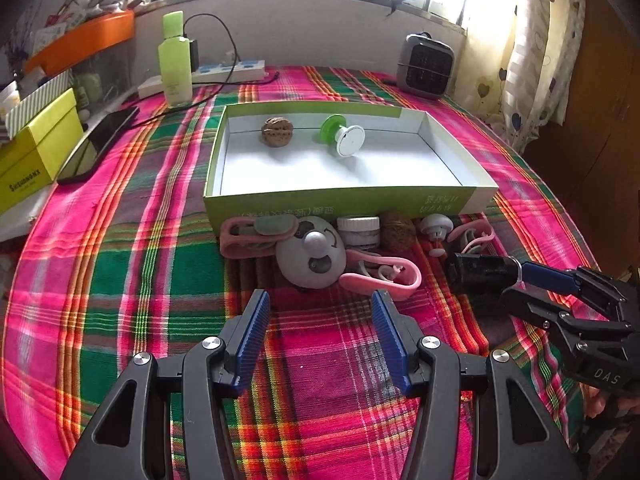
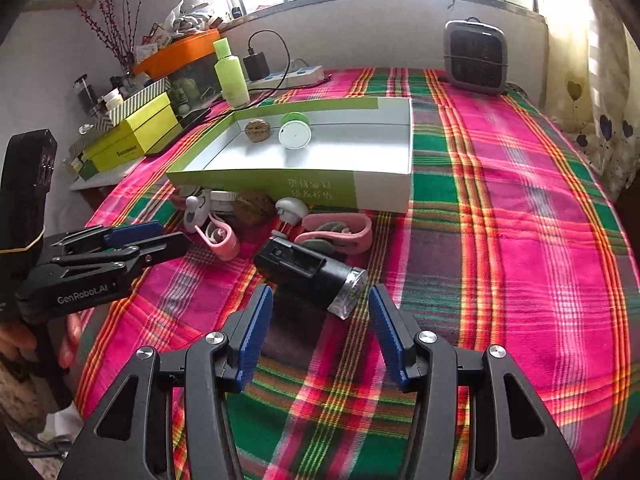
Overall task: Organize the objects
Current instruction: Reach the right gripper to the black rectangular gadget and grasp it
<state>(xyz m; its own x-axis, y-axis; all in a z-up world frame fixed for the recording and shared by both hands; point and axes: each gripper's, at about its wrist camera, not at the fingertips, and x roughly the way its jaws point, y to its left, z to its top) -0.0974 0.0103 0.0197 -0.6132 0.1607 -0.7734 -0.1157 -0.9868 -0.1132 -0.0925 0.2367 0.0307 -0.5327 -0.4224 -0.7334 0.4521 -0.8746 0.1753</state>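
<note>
Item: black flashlight (image 2: 310,276), lying on the plaid tabletop (image 2: 500,240) before the green box (image 2: 260,182); long axis crosswise; directly ahead of right hand-held gripper (image 2: 320,320), nearer; both hand-held grippers half-open, empty; left hand-held gripper (image 1: 320,328) faces the pink clip (image 1: 380,276).

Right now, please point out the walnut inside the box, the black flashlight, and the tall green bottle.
walnut inside the box (image 1: 277,131): left wrist view, middle of its wrinkled shell.
black flashlight (image 2: 310,270): right wrist view, middle of its black body.
tall green bottle (image 1: 174,66): left wrist view, front of its body below the cap.
</note>
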